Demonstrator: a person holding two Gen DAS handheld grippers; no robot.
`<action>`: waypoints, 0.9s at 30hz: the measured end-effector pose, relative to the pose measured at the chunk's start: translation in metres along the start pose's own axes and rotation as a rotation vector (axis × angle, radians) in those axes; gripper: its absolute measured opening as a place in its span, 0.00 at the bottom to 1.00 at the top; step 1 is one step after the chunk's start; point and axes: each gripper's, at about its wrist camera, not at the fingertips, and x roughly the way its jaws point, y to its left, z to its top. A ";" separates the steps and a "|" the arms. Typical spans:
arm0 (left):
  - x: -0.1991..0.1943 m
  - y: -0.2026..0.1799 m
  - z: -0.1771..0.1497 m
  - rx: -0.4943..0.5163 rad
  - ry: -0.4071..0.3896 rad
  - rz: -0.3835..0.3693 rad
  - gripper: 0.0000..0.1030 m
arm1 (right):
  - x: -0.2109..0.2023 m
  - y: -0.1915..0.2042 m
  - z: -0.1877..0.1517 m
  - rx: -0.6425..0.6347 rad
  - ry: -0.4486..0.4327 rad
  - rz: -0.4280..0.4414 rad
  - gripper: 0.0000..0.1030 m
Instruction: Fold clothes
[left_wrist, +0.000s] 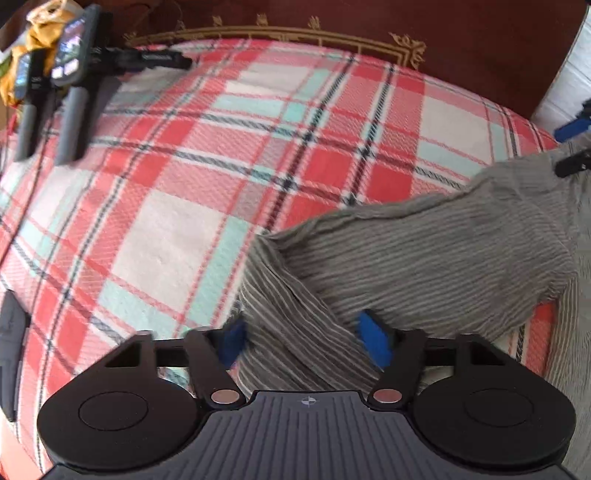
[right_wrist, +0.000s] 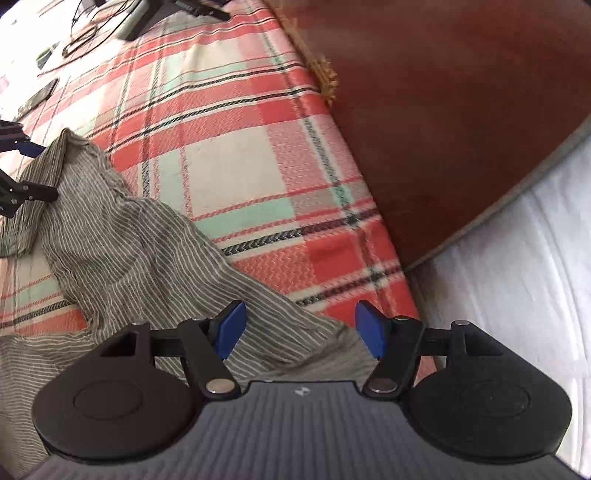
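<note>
Striped shirt (right_wrist: 122, 243) on plaid blanket (right_wrist: 236, 158), perhaps near tripod (left_wrist: 70, 85)

Support: bed (left_wrist: 480, 66) with dark red-brown headboard.
Cover: red, white and mint plaid blanket (left_wrist: 177, 206), spread flat.
On blanket: grey striped garment (right_wrist: 122, 251), rumpled; black tripod stand (left_wrist: 74, 85) with phones; cables (right_wrist: 85, 33) at far corner.

left gripper (left_wrist: 306, 341) jaws apart, right gripper (right_wrist: 301, 330) jaws wide
</note>
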 end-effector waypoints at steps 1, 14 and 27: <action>0.000 0.000 0.000 0.003 -0.001 0.002 0.49 | 0.002 0.001 0.001 -0.006 0.006 0.007 0.66; -0.037 0.016 0.000 -0.111 -0.029 -0.172 0.02 | -0.021 -0.001 -0.004 0.075 -0.031 0.091 0.03; -0.166 -0.064 -0.016 -0.016 -0.206 -0.496 0.02 | -0.083 -0.022 -0.052 0.212 -0.194 0.083 0.03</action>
